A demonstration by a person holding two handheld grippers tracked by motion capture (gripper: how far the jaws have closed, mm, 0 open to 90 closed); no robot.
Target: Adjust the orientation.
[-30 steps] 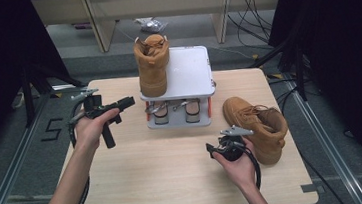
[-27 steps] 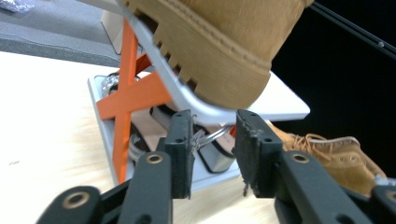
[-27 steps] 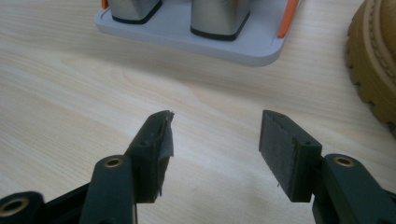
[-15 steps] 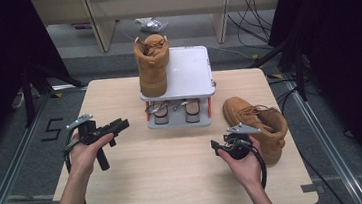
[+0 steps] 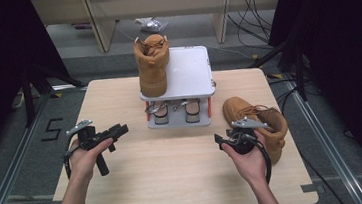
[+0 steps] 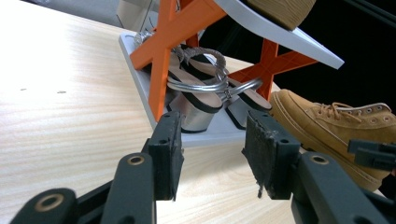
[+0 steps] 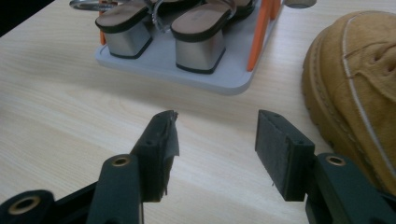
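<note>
Meanwhile, the tan boot (image 5: 259, 124) lies on the bench (image 5: 176, 178) just beside the right gripper (image 5: 223, 140), whose empty jaws were just closing; the left gripper (image 5: 119, 130) has empty jaws, just opening.

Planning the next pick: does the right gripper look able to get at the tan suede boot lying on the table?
Probably yes: the right gripper is open and empty beside the tan suede boot, with bare wooden table between them.

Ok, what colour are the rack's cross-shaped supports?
Orange. The rack's cross-shaped supports show best in the left gripper view, beside the silver-heeled sandals.
</note>
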